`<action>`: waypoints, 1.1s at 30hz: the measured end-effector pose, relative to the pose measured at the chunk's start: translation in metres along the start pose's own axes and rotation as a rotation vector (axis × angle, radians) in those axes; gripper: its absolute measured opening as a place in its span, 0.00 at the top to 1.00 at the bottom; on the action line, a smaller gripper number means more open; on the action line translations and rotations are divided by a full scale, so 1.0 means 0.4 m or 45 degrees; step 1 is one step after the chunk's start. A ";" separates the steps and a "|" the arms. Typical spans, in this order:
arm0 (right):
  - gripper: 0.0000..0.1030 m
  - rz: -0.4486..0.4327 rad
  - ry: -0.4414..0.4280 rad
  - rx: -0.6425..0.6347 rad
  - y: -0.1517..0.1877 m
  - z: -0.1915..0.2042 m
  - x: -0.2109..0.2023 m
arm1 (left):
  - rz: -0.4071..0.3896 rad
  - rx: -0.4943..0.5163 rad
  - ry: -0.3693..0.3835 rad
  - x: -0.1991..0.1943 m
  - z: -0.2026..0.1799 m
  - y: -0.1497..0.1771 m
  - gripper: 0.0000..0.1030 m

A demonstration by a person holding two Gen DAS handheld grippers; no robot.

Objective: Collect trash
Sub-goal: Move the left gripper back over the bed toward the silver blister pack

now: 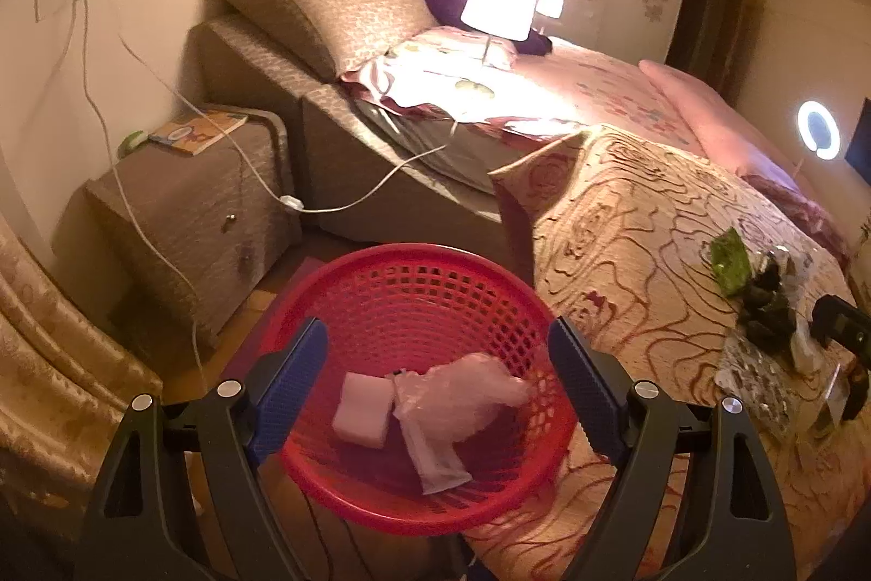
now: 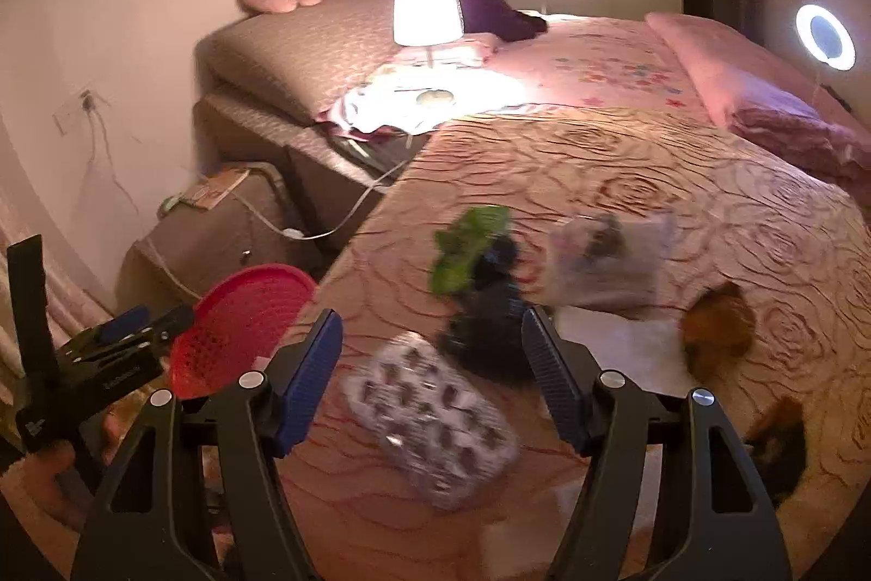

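Nearest me, my right gripper (image 2: 433, 368) hangs over the bed (image 2: 680, 178) with its fingers (image 2: 310, 374) apart and nothing between them. Just past the tips at 12 o'clock lies a patterned foil wrapper (image 2: 435, 423), flat on the cover, and beyond it a dark crumpled bag (image 2: 490, 336) with a green wrapper (image 2: 468, 249) touching its far side; a clear packet (image 2: 609, 262) sits at 1 o'clock. I judge all of these light and limp. The foil will be slippery and may slide on the cover, so I would pinch it at a raised edge or corner; the dark bag should crush readily, so a bite on its bunched middle looks best. My left gripper (image 1: 438, 385), fingers (image 1: 296, 379) wide apart and empty, hovers over the red basket (image 1: 381, 262) on the floor beside the bed. In the basket lie a white block (image 1: 363, 409) and a clear plastic bag (image 1: 462, 390) with a flat sachet (image 1: 435, 461) under it. From there the pile on the bed shows at 3 o'clock. Farther off, at 12 o'clock, a lit lamp (image 1: 501, 6) stands near the pillows.
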State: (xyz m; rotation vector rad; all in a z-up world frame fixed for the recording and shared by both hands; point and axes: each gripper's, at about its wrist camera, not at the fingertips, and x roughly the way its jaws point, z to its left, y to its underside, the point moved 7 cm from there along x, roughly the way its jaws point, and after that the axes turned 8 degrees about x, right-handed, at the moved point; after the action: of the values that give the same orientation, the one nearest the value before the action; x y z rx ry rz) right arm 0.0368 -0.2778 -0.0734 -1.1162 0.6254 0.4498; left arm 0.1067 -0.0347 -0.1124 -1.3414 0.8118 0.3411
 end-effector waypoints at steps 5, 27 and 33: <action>0.36 -0.023 0.048 0.047 0.007 -0.072 -0.033 | 0.000 0.056 0.035 -0.004 -0.052 0.006 0.22; 0.36 -0.103 0.159 0.183 0.014 -0.267 -0.137 | 0.020 0.318 0.292 -0.040 -0.346 0.049 0.22; 0.35 -0.105 0.143 0.204 0.016 -0.286 -0.140 | 0.041 0.404 0.377 -0.044 -0.444 0.056 0.22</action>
State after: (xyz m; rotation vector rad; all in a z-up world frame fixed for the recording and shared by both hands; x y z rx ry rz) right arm -0.0358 -0.3826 -0.0748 -1.0153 0.6989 0.2624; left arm 0.0230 -0.1940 -0.1188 -1.0934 1.0864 0.0325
